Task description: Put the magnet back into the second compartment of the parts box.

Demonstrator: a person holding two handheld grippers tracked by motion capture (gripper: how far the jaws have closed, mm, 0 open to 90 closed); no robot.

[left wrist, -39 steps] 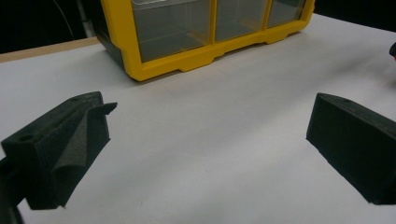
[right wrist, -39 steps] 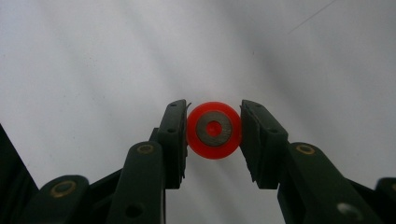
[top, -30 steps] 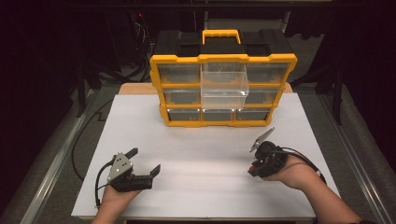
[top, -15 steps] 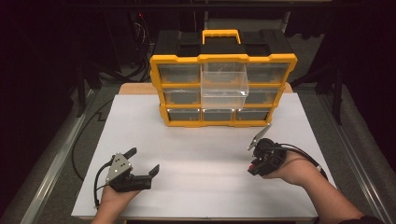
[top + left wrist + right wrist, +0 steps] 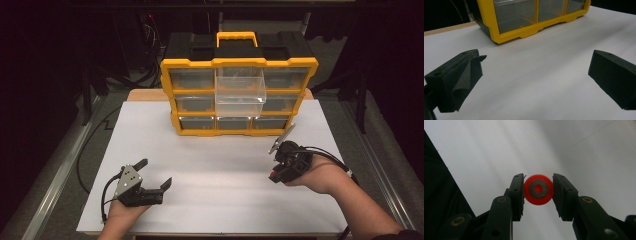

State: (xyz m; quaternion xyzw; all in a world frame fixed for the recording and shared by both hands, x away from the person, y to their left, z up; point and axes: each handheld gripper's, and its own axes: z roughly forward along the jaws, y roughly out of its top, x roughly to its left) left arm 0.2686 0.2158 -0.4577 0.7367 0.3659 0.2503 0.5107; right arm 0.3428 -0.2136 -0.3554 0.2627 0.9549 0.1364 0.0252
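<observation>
A yellow and black drawer organizer [image 5: 239, 107] stands at the back of the white table [image 5: 220, 160], and its front also appears in the left gripper view [image 5: 524, 32]. Its top middle clear drawer [image 5: 239, 87] is pulled out. My right gripper [image 5: 538, 191] is shut on a small red disc [image 5: 538, 190] with a grey metal centre. In the high view this right gripper [image 5: 275, 175] hovers right of centre, tips pointing down toward the sheet. My left gripper [image 5: 154, 173] rests at the front left, jaws wide apart, and the left gripper [image 5: 536, 72] holds nothing.
Black cables [image 5: 90, 150] trail off the table's left side. A metal rail [image 5: 60, 175] runs along the left edge and another [image 5: 385, 170] along the right. Dark stands and wiring sit behind the organizer.
My right gripper, still holding the red disc, has shifted a little away from me toward the organizer. The left gripper has not moved.
</observation>
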